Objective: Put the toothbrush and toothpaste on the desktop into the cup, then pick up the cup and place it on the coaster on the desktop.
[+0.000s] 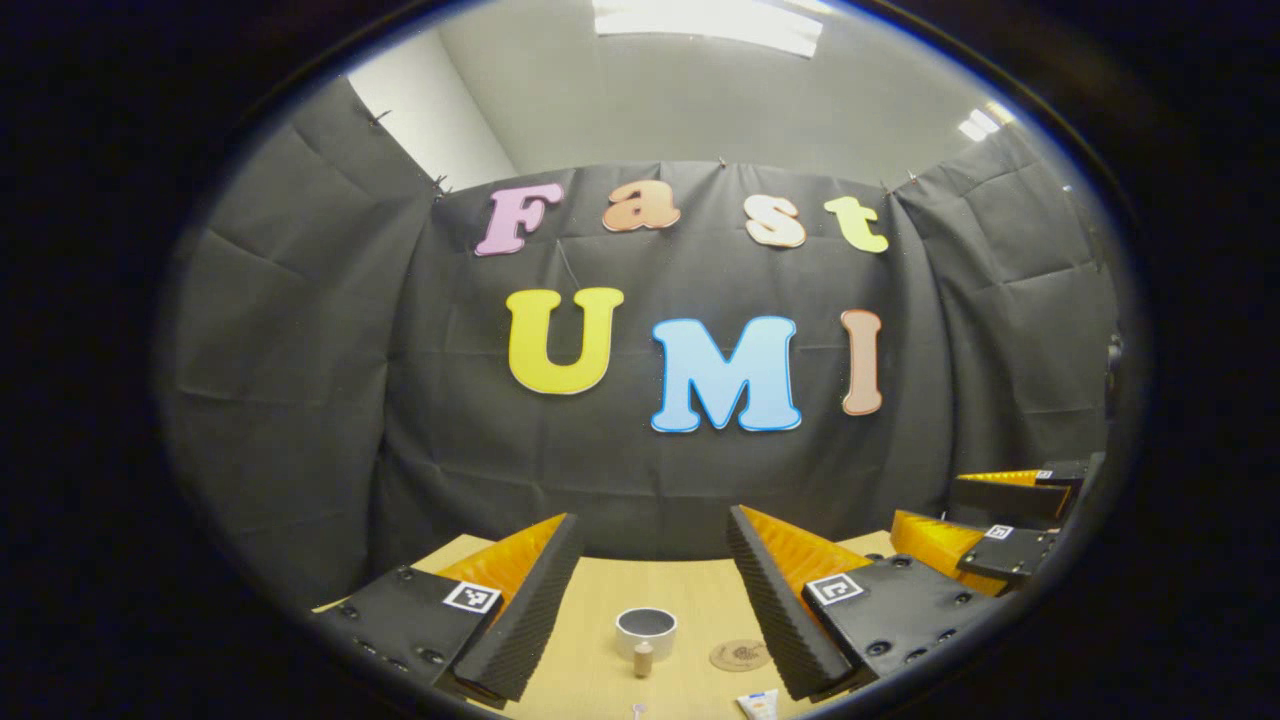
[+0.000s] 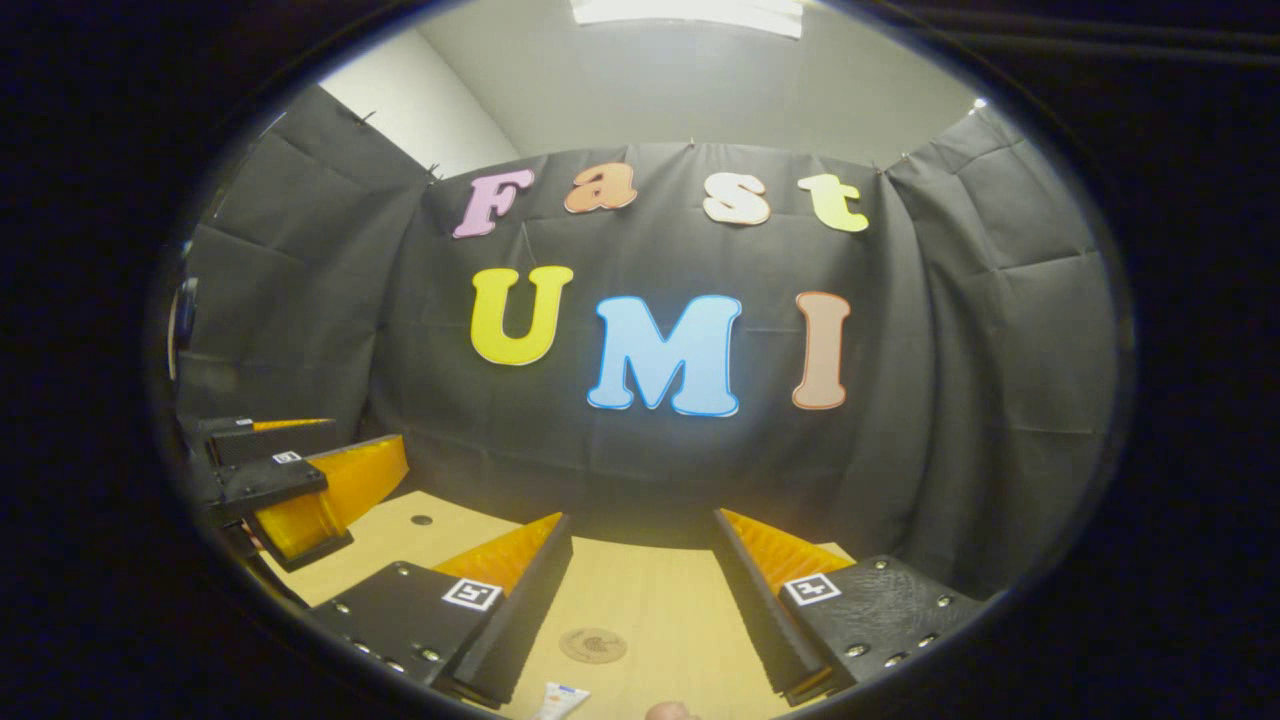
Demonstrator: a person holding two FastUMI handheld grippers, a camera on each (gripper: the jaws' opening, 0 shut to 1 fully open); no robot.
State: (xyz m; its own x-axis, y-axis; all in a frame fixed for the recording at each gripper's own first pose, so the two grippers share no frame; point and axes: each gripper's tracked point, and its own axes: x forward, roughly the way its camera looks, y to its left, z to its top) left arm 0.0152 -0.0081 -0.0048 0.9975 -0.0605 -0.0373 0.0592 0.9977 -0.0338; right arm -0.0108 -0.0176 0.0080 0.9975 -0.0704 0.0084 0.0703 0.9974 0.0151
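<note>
In the left gripper view a white cup (image 1: 645,630) with a dark inside stands upright on the wooden desktop (image 1: 690,590). It shows between the fingers of my open left gripper (image 1: 652,530), which hangs above and short of it. A short tan stub (image 1: 643,658) sits just in front of the cup; I cannot tell what it is. The round brown coaster (image 1: 740,655) lies right of the cup. The toothpaste tube's (image 1: 758,703) end shows at the bottom edge. My right gripper (image 2: 640,520) is open over the coaster (image 2: 592,645), with the toothpaste (image 2: 560,700) nearer to it.
The right gripper (image 1: 925,505) hangs open at the right of the left gripper view. The left gripper (image 2: 370,440) shows at the left of the right gripper view. A small dark hole (image 2: 421,520) marks the desktop (image 2: 650,600). The black cloth wall closes the back.
</note>
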